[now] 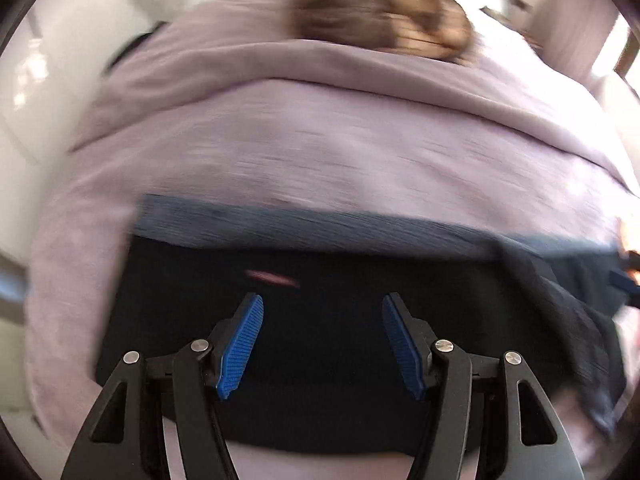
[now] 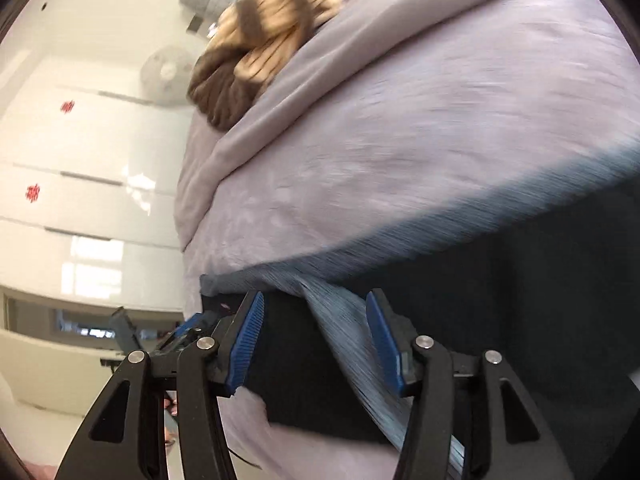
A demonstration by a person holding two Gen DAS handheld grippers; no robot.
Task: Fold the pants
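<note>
Dark pants (image 1: 320,264) lie folded flat on a lilac bedspread (image 1: 304,144), with a grey-blue layer along their far edge. My left gripper (image 1: 322,314) is open just above the dark fabric, nothing between its blue pads. In the right wrist view the pants (image 2: 500,264) fill the lower right, and a grey-blue strip (image 2: 340,320) of them runs between the fingers. My right gripper (image 2: 314,320) is open over that strip, not clamped on it. Both views are motion-blurred.
A brown fuzzy item (image 1: 376,12) lies at the far end of the bed, also in the right wrist view (image 2: 256,48). White cabinets (image 2: 80,184) and a fan (image 2: 166,76) stand beyond the bed edge. The other gripper (image 2: 192,324) shows at the pants' left end.
</note>
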